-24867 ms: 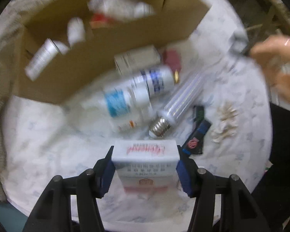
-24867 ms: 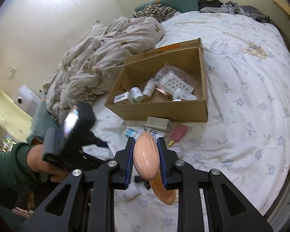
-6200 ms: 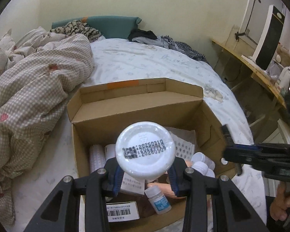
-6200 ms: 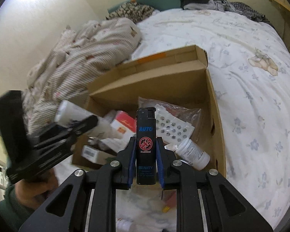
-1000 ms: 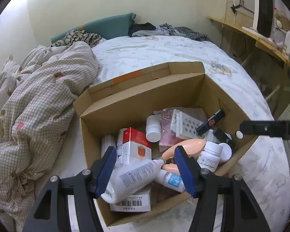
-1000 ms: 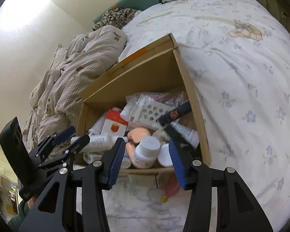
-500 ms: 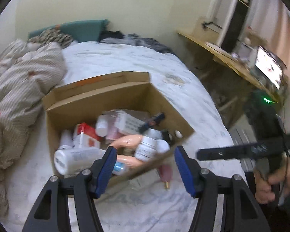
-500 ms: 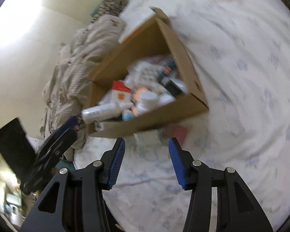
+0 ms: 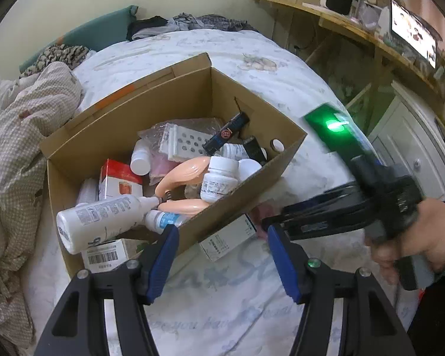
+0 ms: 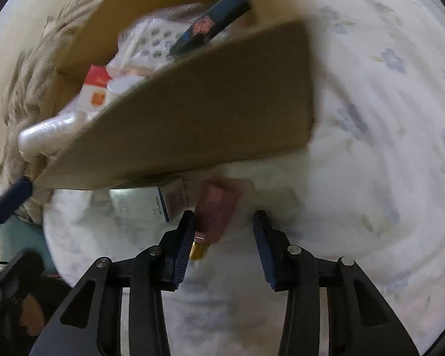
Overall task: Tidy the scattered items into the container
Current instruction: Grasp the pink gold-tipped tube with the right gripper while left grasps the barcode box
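The cardboard box (image 9: 261,178) sits on the bed, filled with bottles, cartons, a blister pack and a black lighter (image 9: 227,133). A white carton (image 9: 227,237) and a pink bottle (image 9: 259,210) lie on the sheet against its near wall. My left gripper (image 9: 222,252) is open and empty, just in front of the box. My right gripper (image 10: 222,237) is open, low over the sheet, its fingers on either side of the pink bottle (image 10: 216,210) with a gold cap; the white carton (image 10: 151,201) lies just left of it. The box wall (image 10: 192,112) rises behind.
A rumpled checked blanket (image 9: 12,154) lies left of the box. A person's hand (image 9: 415,237) holds the right gripper's handle at the right of the left wrist view. A wooden shelf (image 9: 370,38) and a white cabinet (image 9: 415,148) stand beyond the bed's right edge.
My right gripper has dropped from above the box down to the sheet at the pink bottle. My left gripper stays open near the box front. The right wrist view is blurred by motion.
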### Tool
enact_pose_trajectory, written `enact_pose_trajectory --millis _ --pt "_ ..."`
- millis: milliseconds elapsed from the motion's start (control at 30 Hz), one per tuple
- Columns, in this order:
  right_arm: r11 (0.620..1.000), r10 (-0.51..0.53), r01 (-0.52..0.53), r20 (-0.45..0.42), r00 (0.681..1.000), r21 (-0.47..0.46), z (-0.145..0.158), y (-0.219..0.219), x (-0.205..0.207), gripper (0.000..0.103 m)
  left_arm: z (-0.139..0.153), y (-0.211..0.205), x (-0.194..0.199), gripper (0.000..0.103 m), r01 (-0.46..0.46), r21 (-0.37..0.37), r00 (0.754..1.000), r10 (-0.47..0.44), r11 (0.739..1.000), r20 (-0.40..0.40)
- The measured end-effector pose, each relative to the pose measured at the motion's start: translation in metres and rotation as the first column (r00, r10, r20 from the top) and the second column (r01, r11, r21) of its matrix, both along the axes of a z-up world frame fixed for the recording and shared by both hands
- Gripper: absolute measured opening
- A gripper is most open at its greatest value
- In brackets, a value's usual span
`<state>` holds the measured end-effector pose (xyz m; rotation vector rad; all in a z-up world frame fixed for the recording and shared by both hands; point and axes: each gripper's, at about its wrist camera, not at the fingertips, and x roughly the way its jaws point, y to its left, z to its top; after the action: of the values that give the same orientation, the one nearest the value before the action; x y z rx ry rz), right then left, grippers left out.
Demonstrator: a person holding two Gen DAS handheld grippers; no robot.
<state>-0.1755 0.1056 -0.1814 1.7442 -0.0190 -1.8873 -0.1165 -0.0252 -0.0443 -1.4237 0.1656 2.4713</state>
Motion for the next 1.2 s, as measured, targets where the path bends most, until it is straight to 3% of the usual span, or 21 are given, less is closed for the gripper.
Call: enact_pose_trajectory --millis 100,133,200,333,533,633,800,1100,1200 --pt "0.998 0.043 -0.041 -0.063 0.997 0.037 0.002 -0.012 0.005 0.039 -0.001 0.000 0.000 0.063 0.001 -0.004 1.000 -0.001 1.000 0.004" --pt "0.997 0.065 -0.062 -0.078 0.995 0.041 0.002 -0.015 0.008 0.026 -0.001 0.001 0.000 0.063 0.002 -0.005 1.000 -0.002 1.000 0.006" --pt "0.994 0.105 -0.101 -0.097 0.990 0.047 0.004 -0.017 0.015 0.017 -0.002 0.001 -0.001 0.063 0.003 -0.007 1.000 -0.003 1.000 0.008" --pt "0.995 0.096 -0.095 -0.100 0.990 0.008 0.016 -0.005 0.019 0.016 -0.003 0.002 -0.001 0.063 0.005 -0.012 1.000 -0.005 1.000 0.014" --pt "0.993 0.028 -0.043 -0.134 0.991 -0.114 0.062 0.022 0.018 0.016 -0.012 0.002 -0.004 0.064 -0.031 -0.013 0.998 0.032 0.999 0.063" --pt "0.980 -0.008 -0.023 -0.153 0.988 -0.197 0.098 0.040 0.021 0.016 -0.023 0.001 -0.008 0.078 -0.085 -0.009 0.989 0.085 0.996 0.123" --pt "0.953 -0.051 -0.014 -0.205 0.977 -0.303 0.148 0.057 0.022 0.016 -0.041 -0.001 -0.014 0.079 -0.173 -0.011 0.960 0.171 0.985 0.222" --pt "0.914 -0.107 0.022 -0.188 0.976 -0.406 0.176 0.073 0.012 0.016 -0.076 0.000 -0.027 0.079 -0.324 -0.040 0.869 0.314 0.945 0.382" --pt "0.906 -0.113 0.025 -0.184 0.976 -0.422 0.180 0.077 0.010 0.016 -0.087 0.007 -0.034 0.079 -0.340 -0.056 0.858 0.333 0.939 0.390"
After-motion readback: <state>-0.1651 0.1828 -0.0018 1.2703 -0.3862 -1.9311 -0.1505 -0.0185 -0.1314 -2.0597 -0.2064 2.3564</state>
